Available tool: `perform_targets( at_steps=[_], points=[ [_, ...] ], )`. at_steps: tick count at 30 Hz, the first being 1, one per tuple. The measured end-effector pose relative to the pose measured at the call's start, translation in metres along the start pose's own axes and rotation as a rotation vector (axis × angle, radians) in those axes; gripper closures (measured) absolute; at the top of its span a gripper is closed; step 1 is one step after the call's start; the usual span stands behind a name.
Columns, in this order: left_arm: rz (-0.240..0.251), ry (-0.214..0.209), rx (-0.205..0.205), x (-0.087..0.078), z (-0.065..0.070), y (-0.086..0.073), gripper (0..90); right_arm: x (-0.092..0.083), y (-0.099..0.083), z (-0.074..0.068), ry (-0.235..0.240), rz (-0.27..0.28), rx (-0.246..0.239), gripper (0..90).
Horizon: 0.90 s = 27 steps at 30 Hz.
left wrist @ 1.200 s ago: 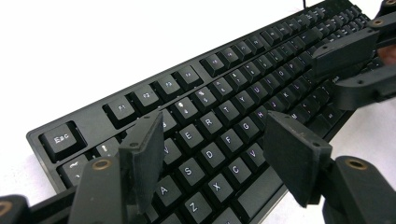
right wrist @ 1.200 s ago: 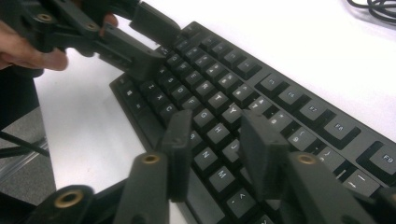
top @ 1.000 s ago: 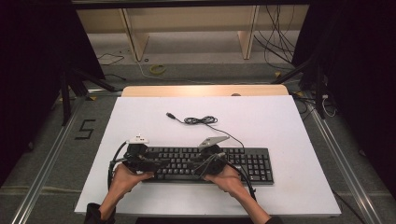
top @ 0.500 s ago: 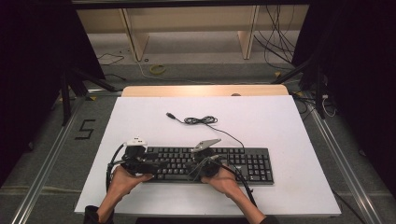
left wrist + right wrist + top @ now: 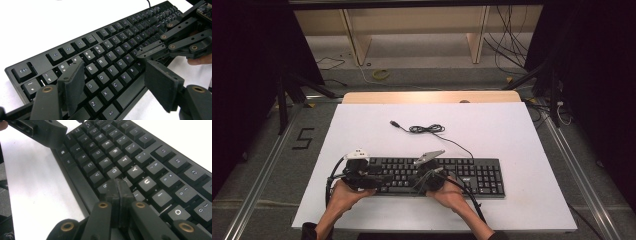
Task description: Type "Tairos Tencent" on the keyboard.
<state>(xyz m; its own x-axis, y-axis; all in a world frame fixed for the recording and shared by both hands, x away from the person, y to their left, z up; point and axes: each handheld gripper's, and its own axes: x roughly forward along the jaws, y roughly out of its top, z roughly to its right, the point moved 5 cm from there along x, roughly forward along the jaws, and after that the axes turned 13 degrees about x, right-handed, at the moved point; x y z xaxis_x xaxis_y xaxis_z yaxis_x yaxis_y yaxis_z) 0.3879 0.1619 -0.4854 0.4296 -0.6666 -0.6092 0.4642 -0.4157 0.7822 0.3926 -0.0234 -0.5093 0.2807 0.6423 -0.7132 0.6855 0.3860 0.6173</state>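
The left claw [image 5: 113,82] was wide open, with its two black pads far apart and nothing between them. It hung just over the left end of the black keyboard [image 5: 105,62], above the letter keys S, D, C and X. In the high view this left claw [image 5: 362,175] sat at the keyboard [image 5: 462,175] near its left edge, held by the person's left hand [image 5: 343,196].

The right claw [image 5: 119,192] was closed tight — its two pads were pressed flat together and held nothing. Its tip was down at the keys near B and H, in the middle of the letter part of the keyboard [image 5: 140,157]; I could not tell if it was pushing a key. In the high view the right claw [image 5: 429,177] was at the middle of the keyboard, with the right hand [image 5: 452,195] behind it.

The keyboard lay flat on the white table [image 5: 522,130], close to the person's side. Its thin black cable [image 5: 432,131] ran from the keyboard's back edge away across the table — part of it was bunched in a small loop, and the plug end lay past that.
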Motion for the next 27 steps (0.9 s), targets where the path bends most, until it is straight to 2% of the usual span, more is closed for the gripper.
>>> perform_targets(
  at_steps=[6, 11, 16, 19, 27],
  points=[
    [-0.002, 0.002, -0.003, 0.000, -0.001, -0.001, 31.8, 0.002, -0.002, 0.000, -0.010, -0.011, -0.009, 90.0],
    [-0.003, 0.003, -0.004, 0.000, -0.001, -0.001, 31.9, 0.004, -0.004, -0.001, -0.036, -0.011, -0.047, 90.0],
    [-0.006, 0.002, -0.002, 0.001, -0.002, -0.001, 32.2, 0.002, -0.003, 0.000, -0.024, -0.014, -0.019, 90.0],
    [-0.009, -0.001, 0.001, 0.001, -0.001, -0.001, 32.6, -0.001, 0.000, 0.000, -0.014, 0.007, -0.019, 90.0],
    [-0.007, -0.009, 0.011, 0.001, 0.001, -0.001, 35.3, -0.007, 0.000, 0.002, 0.003, 0.031, -0.003, 82.5]
  ],
)
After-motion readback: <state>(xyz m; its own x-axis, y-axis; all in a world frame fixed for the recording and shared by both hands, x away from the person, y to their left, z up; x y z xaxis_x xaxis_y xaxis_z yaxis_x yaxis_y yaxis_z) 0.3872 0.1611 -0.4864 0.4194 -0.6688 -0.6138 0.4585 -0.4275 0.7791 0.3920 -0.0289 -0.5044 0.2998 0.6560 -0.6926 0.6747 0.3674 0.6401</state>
